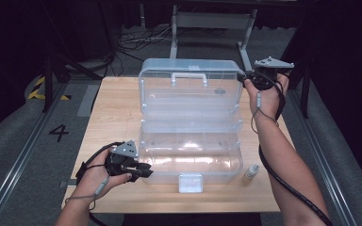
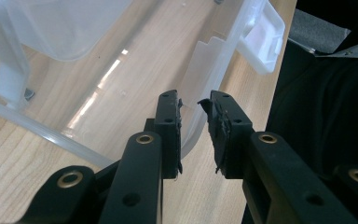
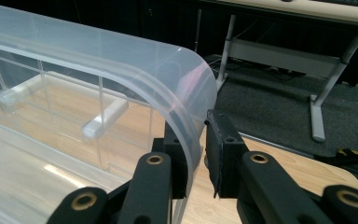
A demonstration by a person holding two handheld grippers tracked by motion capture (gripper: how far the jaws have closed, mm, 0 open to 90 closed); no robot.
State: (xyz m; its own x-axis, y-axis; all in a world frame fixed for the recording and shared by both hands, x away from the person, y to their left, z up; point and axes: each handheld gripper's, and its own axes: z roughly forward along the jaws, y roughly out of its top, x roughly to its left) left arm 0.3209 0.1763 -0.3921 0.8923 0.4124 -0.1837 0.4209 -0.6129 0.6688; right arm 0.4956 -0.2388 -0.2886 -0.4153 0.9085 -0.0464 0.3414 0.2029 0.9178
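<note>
Gripping lid (image 3: 121,60) corner: right gripper (image 3: 196,154) | left gripper (image 2: 191,135) straddles base (image 1: 193,162) front wall, seemingly unclamped | risk: slick lid slips, slams shut; unpinned base skids

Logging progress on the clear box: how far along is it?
Done: the lid stands raised and the tray is lifted out over the base. In hand: the right tool straddles the lid's corner; the left tool straddles the base's rim. Left: probably closing or loading; the small bottle waits outside.
</note>
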